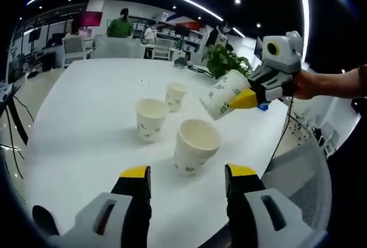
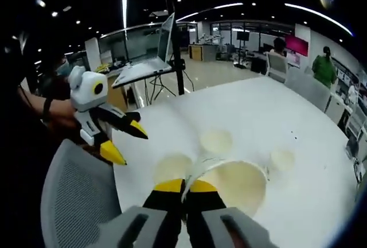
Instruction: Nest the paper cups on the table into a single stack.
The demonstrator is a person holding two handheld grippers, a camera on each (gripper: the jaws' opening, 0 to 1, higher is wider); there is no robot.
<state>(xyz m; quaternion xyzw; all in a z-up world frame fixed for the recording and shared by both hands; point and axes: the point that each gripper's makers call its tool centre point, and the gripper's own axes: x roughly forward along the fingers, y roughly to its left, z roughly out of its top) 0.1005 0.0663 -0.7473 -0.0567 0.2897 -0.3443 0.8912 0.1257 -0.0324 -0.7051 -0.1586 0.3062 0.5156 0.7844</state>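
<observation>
Three white paper cups stand upright on the white table (image 1: 86, 139): a near one (image 1: 195, 143), a middle one (image 1: 151, 119) and a smaller-looking far one (image 1: 175, 95). My left gripper (image 1: 188, 174) is open just short of the near cup, with nothing between its jaws. From the right, my right gripper (image 1: 241, 100) holds a fourth cup (image 1: 222, 94) tilted in the air above the table. In the right gripper view my right gripper (image 2: 185, 186) is shut on that cup's rim (image 2: 238, 185). Beyond it the three table cups (image 2: 216, 142) (image 2: 172, 166) (image 2: 282, 159) and the open left gripper (image 2: 125, 140) show.
A grey mesh chair (image 2: 80, 202) sits at the table's near edge. Off the table stand a laptop on a tripod (image 2: 146, 64) and a green plant (image 1: 223, 59). People and office chairs (image 1: 117, 44) are far behind the table.
</observation>
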